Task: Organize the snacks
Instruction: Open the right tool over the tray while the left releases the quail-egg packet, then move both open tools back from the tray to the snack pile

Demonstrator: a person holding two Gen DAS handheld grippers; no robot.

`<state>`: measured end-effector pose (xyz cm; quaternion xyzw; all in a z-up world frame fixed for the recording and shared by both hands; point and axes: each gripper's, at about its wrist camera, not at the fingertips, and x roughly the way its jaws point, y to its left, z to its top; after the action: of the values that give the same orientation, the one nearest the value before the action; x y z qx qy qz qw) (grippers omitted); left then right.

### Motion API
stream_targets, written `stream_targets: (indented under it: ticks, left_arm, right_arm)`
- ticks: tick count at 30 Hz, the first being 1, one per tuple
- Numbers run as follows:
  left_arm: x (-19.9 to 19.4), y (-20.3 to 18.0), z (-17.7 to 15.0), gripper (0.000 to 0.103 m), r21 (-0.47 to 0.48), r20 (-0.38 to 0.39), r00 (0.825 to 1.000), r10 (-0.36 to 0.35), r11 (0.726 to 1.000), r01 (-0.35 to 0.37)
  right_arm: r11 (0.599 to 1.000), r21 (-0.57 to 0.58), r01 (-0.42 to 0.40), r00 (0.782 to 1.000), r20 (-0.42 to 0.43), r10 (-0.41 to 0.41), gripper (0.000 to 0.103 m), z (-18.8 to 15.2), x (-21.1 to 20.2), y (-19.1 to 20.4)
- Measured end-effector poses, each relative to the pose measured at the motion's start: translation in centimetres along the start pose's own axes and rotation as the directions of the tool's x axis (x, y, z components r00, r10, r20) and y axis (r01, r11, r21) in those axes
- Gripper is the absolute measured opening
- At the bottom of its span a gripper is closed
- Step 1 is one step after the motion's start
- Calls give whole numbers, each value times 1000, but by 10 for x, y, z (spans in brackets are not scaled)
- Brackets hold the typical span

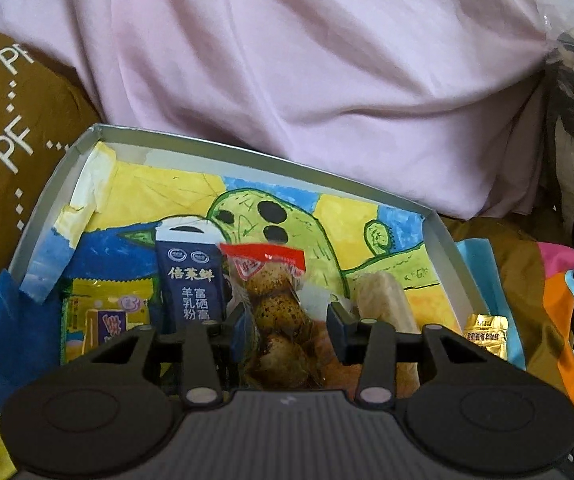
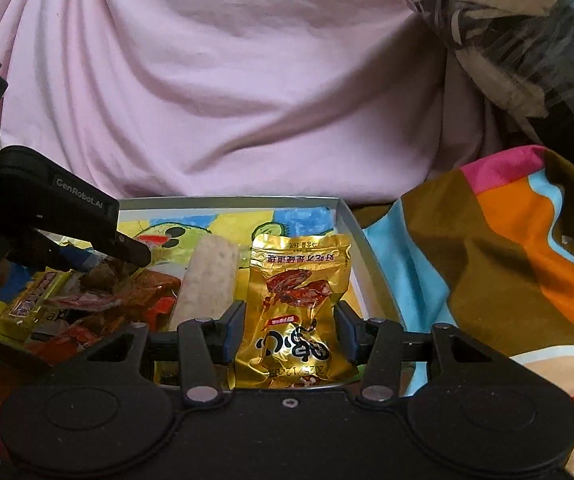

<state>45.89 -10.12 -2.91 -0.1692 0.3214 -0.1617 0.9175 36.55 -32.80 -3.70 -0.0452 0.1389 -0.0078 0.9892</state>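
The left gripper (image 1: 287, 328) straddles a quail-egg packet (image 1: 275, 304) (jaws parted) inside the box (image 1: 443, 240).

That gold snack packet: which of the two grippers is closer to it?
Right. The right gripper straddles the gold packet, one finger either side. The left gripper sits further left, over the egg packet.
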Motion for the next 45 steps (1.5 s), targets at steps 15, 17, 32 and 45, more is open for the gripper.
stream_targets:
  ticks: [15,17,32,45]
  left_arm:
    - [-30,-15,-11,86,11,98,995,27,1000,-29]
    - [-41,-21,-11,91,26,121,992,22,999,-25]
    - [-169,-55,-14,103,79,320,943,90,989,-121]
    - [-264,-50,-60,103,39,348,921,176,979,-202]
  right_arm:
    - [999,40,-12,1000,2,12,87,8,-8,-2]
    - [999,48,-12,1000,23,11,92,13,-14,-2]
    - [996,90,-28,981,194,10,102,64,-102,5]
    - [994,30,-103,962,257,92,102,77,-198,32]
